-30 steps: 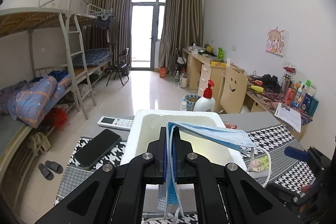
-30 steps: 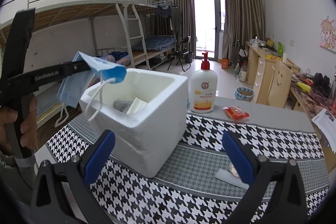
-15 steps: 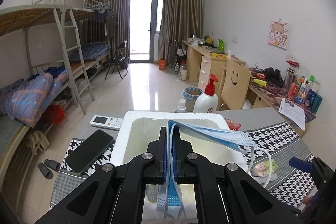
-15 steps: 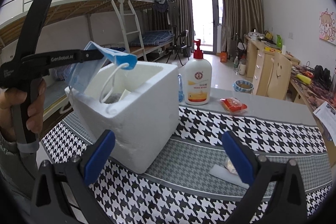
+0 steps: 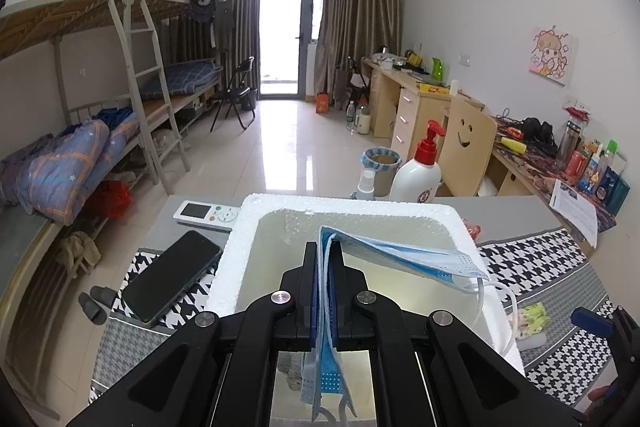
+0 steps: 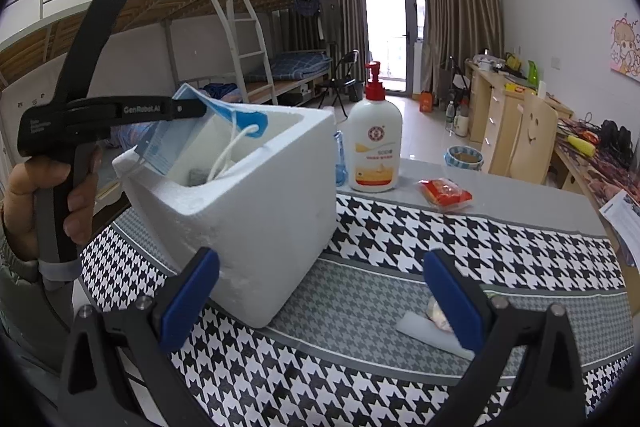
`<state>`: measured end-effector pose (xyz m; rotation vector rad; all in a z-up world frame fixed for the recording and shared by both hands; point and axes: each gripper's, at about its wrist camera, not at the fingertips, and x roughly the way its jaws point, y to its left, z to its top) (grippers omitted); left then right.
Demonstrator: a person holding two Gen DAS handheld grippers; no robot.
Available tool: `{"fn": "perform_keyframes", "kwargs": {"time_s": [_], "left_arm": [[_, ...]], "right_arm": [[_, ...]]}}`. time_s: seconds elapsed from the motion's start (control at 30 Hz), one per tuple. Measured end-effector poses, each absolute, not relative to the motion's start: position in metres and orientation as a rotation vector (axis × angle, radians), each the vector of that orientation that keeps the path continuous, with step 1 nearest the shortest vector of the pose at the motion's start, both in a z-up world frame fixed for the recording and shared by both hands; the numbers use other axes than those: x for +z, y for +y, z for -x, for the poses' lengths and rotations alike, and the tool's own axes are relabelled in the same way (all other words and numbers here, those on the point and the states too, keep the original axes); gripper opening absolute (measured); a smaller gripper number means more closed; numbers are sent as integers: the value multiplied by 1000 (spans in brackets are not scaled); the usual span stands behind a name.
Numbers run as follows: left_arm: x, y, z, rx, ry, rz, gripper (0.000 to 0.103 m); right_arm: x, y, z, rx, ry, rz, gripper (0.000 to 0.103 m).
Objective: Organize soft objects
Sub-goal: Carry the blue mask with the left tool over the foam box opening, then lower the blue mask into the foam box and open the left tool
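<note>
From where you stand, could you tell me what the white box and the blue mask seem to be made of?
The white box looks like matte foam, probably polystyrene: beaded, crumbly rim. The blue mask looks like thin nonwoven fabric, pleated and drooping, with white elastic loops.

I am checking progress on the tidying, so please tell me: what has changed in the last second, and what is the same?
The left gripper, shut on the blue face mask, has carried it forward and a little lower over the open white foam box; an ear loop now hangs inside it. Nothing was released. The right gripper stays open and empty, and the box, soap bottle and phone have not moved.
</note>
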<state>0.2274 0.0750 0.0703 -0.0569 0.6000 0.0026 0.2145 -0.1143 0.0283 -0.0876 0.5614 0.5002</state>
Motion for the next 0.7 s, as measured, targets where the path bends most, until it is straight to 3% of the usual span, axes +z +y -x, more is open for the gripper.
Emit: {"fn": "perform_keyframes", "kwargs": {"time_s": [0.17, 0.27, 0.33, 0.4, 0.53, 0.6, 0.7], "left_arm": [[69, 76, -228, 17, 605, 57, 4], [70, 76, -229, 23, 608, 51, 10], [71, 76, -228, 32, 604, 51, 27], [72, 78, -226, 51, 589, 52, 64], [77, 80, -219, 62, 551, 61, 81], [80, 79, -215, 66, 537, 55, 97], [87, 77, -205, 66, 488, 49, 102]], "right_arm": [[28, -115, -215, 498, 562, 86, 103], [27, -115, -217, 493, 564, 87, 103], [27, -116, -217, 491, 563, 89, 103], [27, -115, -216, 491, 561, 91, 103], [29, -114, -214, 489, 556, 95, 103], [29, -114, -213, 488, 553, 95, 103], [32, -114, -210, 485, 545, 96, 103]]}}
